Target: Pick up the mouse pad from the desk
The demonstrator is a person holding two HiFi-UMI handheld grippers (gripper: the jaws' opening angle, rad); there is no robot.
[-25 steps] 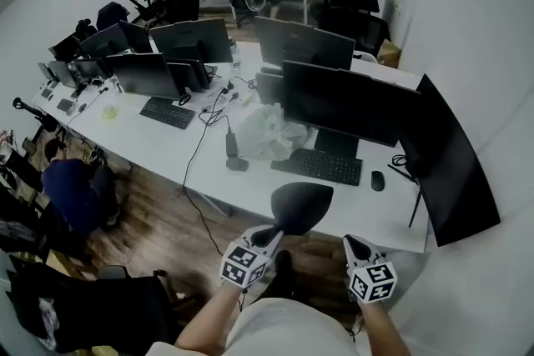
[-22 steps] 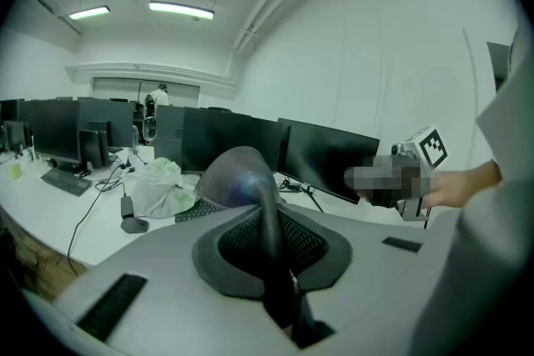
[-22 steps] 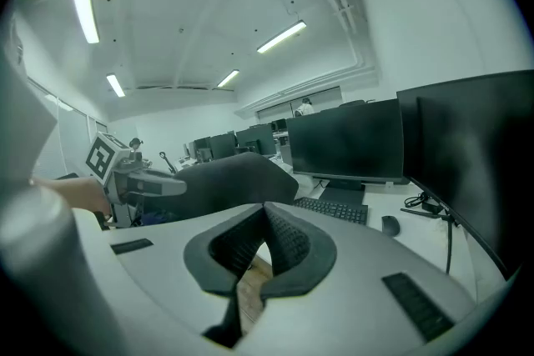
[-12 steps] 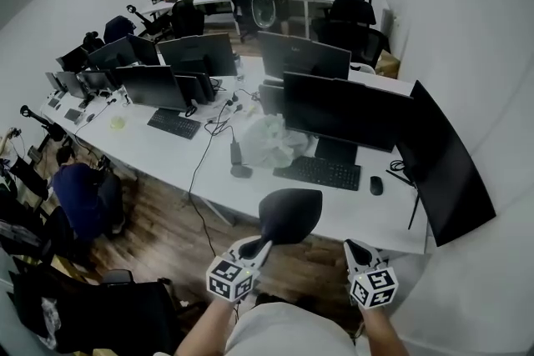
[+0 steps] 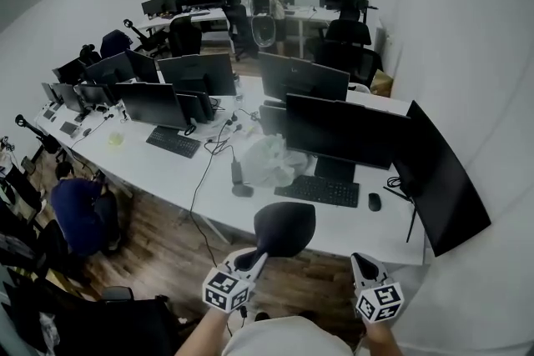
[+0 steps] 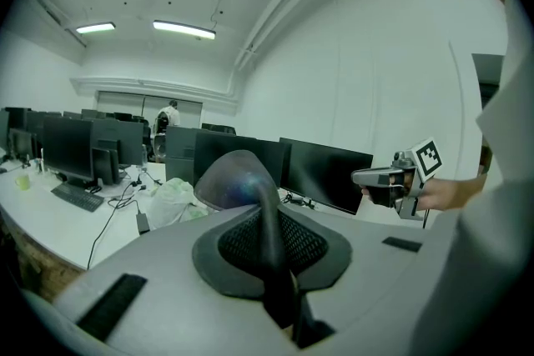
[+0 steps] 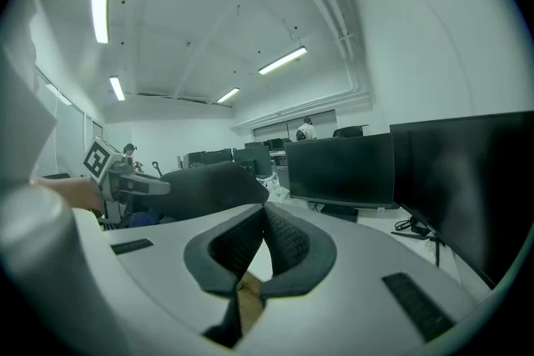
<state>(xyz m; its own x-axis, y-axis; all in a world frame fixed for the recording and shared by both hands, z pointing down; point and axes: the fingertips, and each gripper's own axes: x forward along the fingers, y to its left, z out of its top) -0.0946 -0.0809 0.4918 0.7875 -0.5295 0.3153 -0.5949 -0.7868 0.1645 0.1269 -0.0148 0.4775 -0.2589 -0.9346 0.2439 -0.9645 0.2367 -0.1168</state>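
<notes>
Overhead, in the head view, the left tool (image 5: 257, 254) is gripping the dark mouse pad (image 5: 285, 228) by its near edge and holding it in the air, off the white counter (image 5: 167, 171). The right tool (image 5: 361, 264) is hovering well apart to the right, carrying nothing. On the counter, a keyboard (image 5: 319, 190) and a mouse (image 5: 374, 201) are lying before a row of black monitors (image 5: 346, 129), with a crumpled plastic bag (image 5: 267, 161) just beside them.

Left gripper view: the jaws are clamping the pad's edge, and the pad is rising past them — the right tool is pointing in from the right.

Right gripper view: the jaws are resting closed, tip to tip, with nothing between them — the pad is hanging off to their left in the other tool.
</notes>
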